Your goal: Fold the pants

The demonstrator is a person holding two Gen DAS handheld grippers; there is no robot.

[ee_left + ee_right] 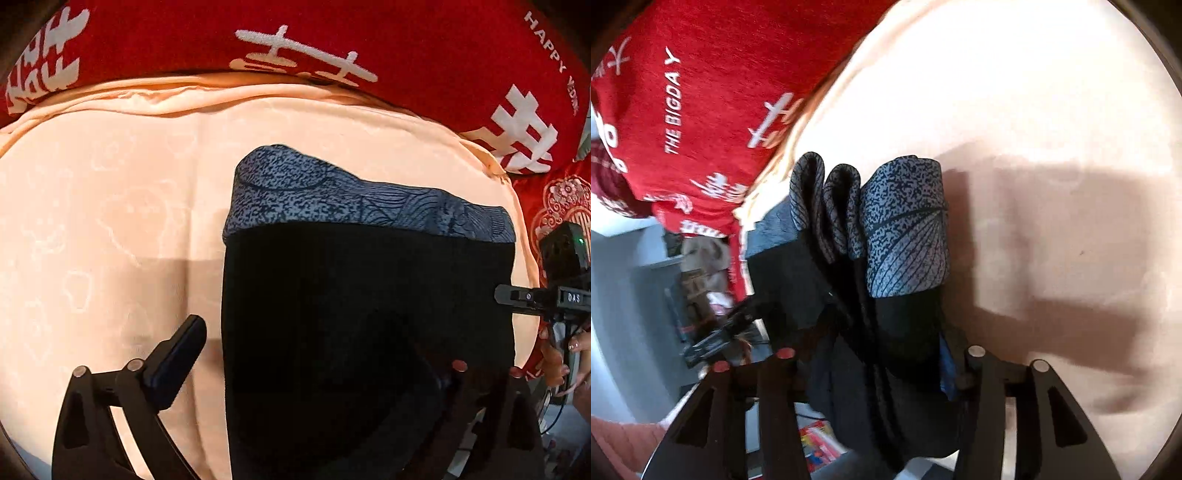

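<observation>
Jaws clamp pants (905, 295), hem near sheet (92, 221) edge

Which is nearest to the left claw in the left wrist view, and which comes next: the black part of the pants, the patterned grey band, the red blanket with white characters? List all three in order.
1. Black part of the pants: right at the left claw, lower middle.
2. Patterned grey band: just beyond, at the pants' far edge.
3. Red blanket: farthest, across the top, past the peach cover.
</observation>
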